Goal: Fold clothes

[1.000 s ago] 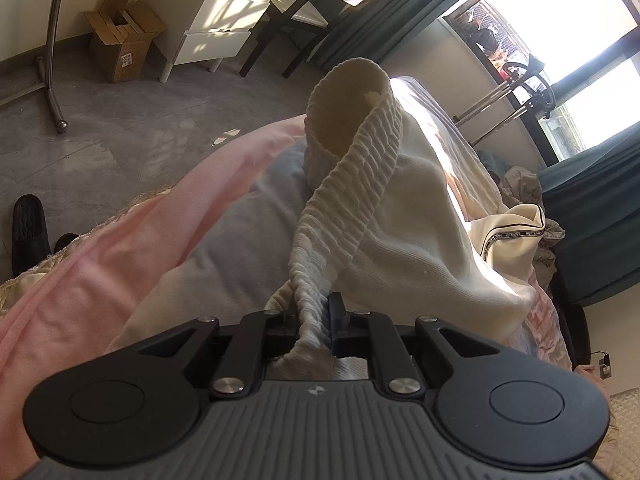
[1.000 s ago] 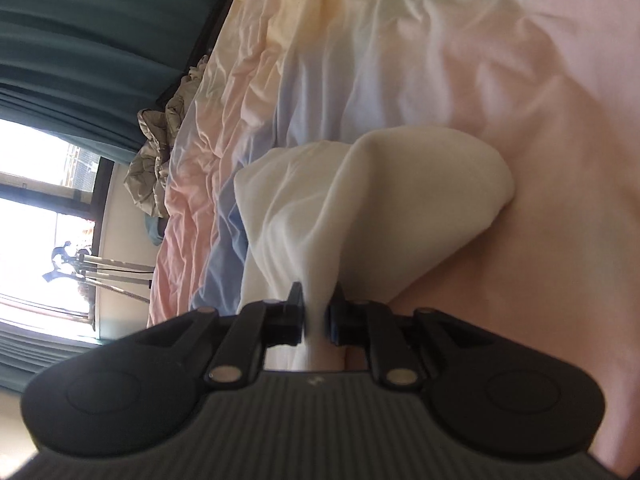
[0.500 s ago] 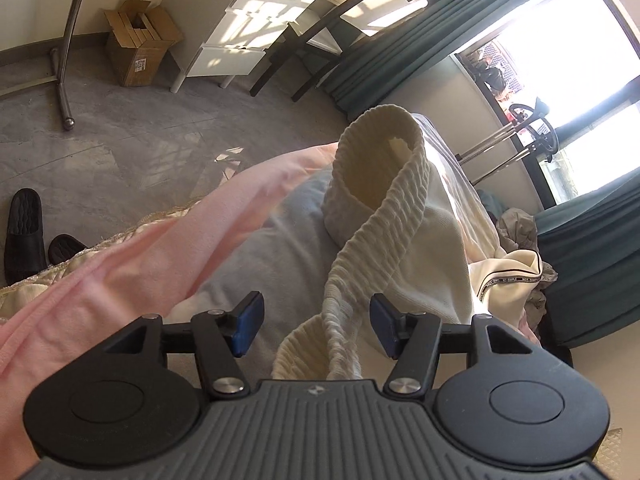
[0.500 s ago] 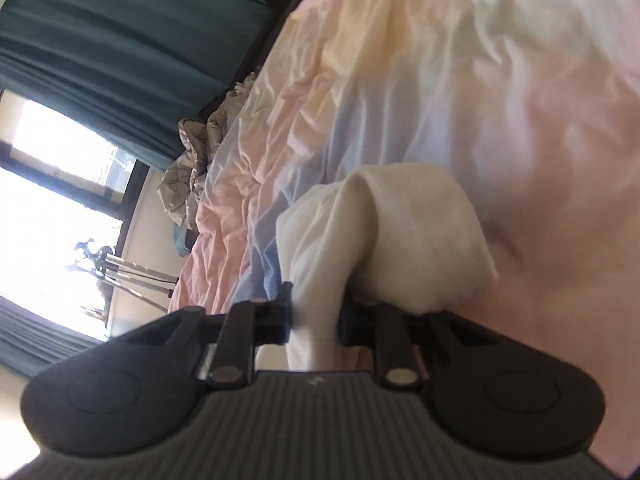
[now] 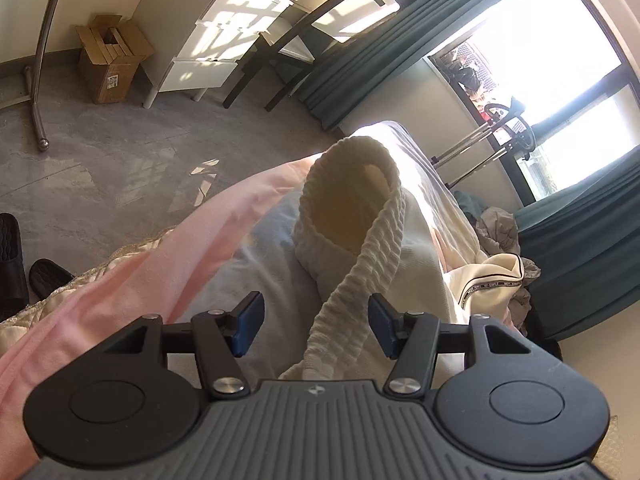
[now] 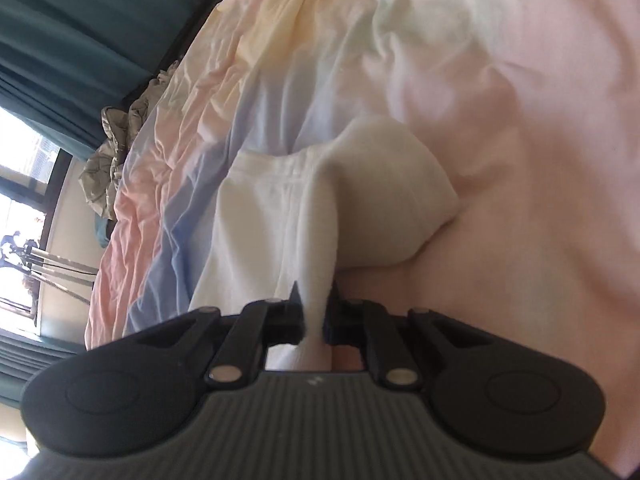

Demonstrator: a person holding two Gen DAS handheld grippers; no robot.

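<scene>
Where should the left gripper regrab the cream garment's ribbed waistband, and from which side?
Grip the ribbed waistband on the flat strip running between the open left gripper fingers, straight ahead from the near bed edge. There it is a narrow doubled band; farther off it gapes into a loop. The right gripper pinches the smooth fabric.

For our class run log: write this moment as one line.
left tongs: open, waistband between | right tongs: shut on cream cloth | bed sheet: underneath
</scene>
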